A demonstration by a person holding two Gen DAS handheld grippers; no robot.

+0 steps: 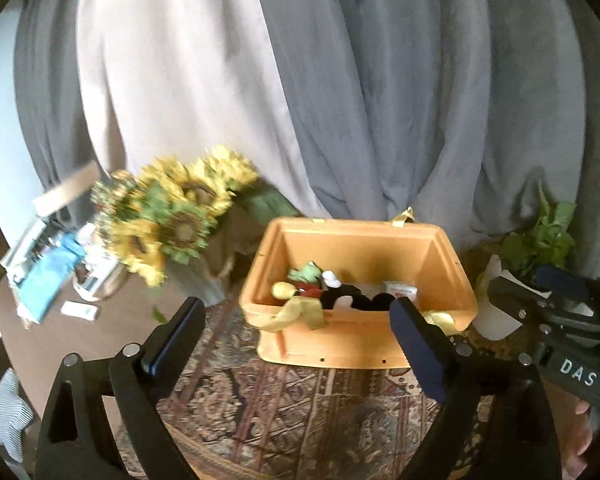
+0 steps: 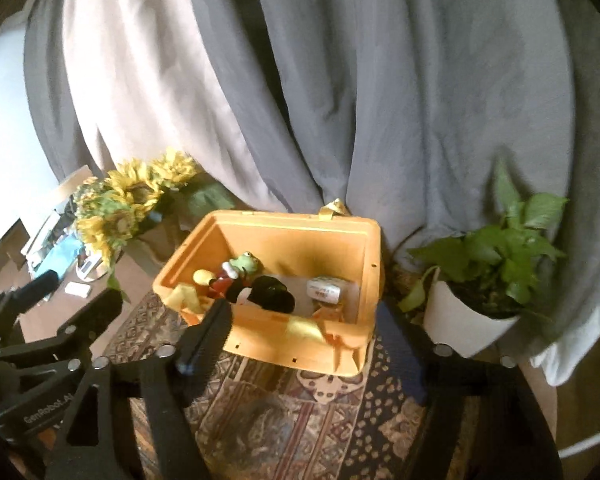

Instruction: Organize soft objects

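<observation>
Both grippers, left (image 1: 296, 328) and right (image 2: 304, 328), hang wide and empty before the bin (image 2: 364, 272); descend straight onto the toys (image 2: 260, 288), clearing the rim

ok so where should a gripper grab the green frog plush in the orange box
Grip the frog plush by its raised green head, coming straight down from above. It lies deep in the open orange box, whose tall walls block any sideways approach, and the head sits clear of the black plush.

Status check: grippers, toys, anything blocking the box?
Left gripper open, empty. Right gripper open, empty. Toys in orange box. Nothing blocking; plant on its right.
</observation>
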